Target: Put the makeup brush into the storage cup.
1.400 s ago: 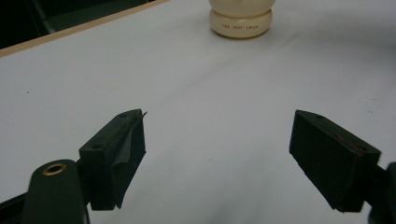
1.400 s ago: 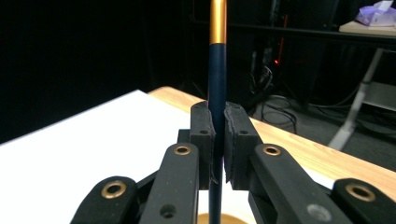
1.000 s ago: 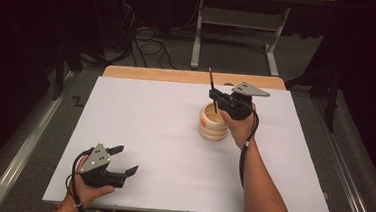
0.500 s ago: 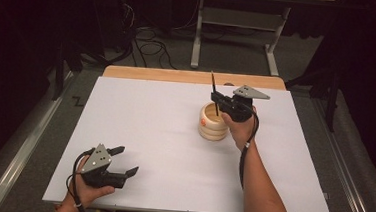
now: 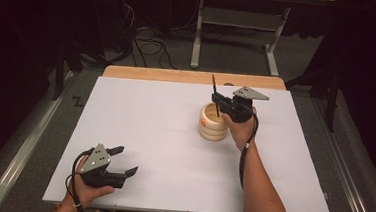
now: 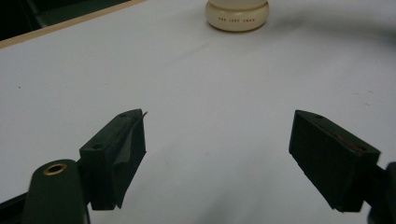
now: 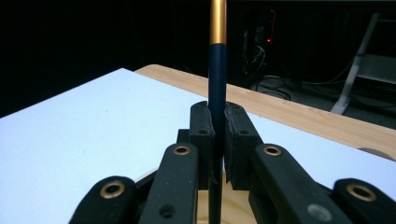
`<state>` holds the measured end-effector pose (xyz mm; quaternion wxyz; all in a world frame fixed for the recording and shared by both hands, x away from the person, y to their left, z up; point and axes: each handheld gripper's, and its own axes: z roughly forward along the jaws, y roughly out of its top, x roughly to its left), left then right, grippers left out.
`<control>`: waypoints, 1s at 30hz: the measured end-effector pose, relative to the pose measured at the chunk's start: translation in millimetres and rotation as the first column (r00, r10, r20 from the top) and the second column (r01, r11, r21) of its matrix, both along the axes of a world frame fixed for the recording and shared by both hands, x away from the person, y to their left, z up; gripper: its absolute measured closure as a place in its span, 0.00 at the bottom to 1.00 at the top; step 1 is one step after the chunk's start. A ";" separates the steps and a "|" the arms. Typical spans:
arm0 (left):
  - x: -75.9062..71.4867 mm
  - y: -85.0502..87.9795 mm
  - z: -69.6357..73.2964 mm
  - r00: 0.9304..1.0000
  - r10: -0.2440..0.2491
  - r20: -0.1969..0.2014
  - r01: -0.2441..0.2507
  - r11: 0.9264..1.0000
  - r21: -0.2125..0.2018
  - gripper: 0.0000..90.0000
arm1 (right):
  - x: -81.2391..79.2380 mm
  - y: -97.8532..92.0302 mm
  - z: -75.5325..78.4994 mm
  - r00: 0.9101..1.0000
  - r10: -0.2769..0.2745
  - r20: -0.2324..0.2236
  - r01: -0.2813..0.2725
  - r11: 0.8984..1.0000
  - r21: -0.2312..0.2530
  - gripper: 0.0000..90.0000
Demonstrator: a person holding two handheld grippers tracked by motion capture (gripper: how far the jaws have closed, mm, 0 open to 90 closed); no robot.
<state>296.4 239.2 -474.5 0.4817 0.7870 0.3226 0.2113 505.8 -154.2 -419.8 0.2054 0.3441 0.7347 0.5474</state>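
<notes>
A dark blue pen with a gold band point(image 5: 214, 87) stands upright in my right gripper point(image 5: 217, 99), which is shut on its shaft. The pen's lower end reaches into the mouth of a round, ribbed wooden holder point(image 5: 209, 125) at the table's middle right. In the right gripper view the pads point(image 7: 201, 128) clamp the pen point(image 7: 217, 56) right over the holder's pale wood point(image 7: 233, 205). My left gripper point(image 5: 125, 161) rests near the front left edge, open with nothing between its jaws. In its own view, the left gripper point(image 6: 219, 135) faces the distant holder point(image 6: 237, 18) across bare table.
The white tabletop point(image 5: 145, 113) has a wooden strip point(image 5: 178, 76) along its far edge. Beyond it are a dark floor with cables point(image 5: 150, 38) and a grey metal stand point(image 5: 236, 29). Metal rails run along both sides of the table.
The right gripper with the pen has edged slightly downward over the holder. The left gripper has stayed where it was.
</notes>
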 end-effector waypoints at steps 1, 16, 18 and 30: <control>0.0 0.0 0.1 1.000 -0.001 -0.001 0.001 1.000 0.002 0.22 | 0.6 -0.9 -0.6 1.000 -0.001 -0.004 0.001 1.000 0.003 0.94; 0.4 -0.6 -0.9 1.000 -0.002 -0.006 0.002 1.000 0.006 0.22 | 0.7 -2.6 -2.4 1.000 -0.017 -0.012 0.017 1.000 0.006 0.93; 0.1 -0.8 -0.7 1.000 -0.005 -0.007 0.005 1.000 0.007 0.22 | 0.7 -3.2 -2.7 1.000 -0.014 -0.012 0.015 1.000 0.012 0.93; 0.0 -1.3 -0.6 1.000 -0.008 -0.006 0.008 1.000 0.008 0.23 | -0.9 -9.1 -1.8 1.000 -0.023 -0.015 0.023 1.000 0.021 0.77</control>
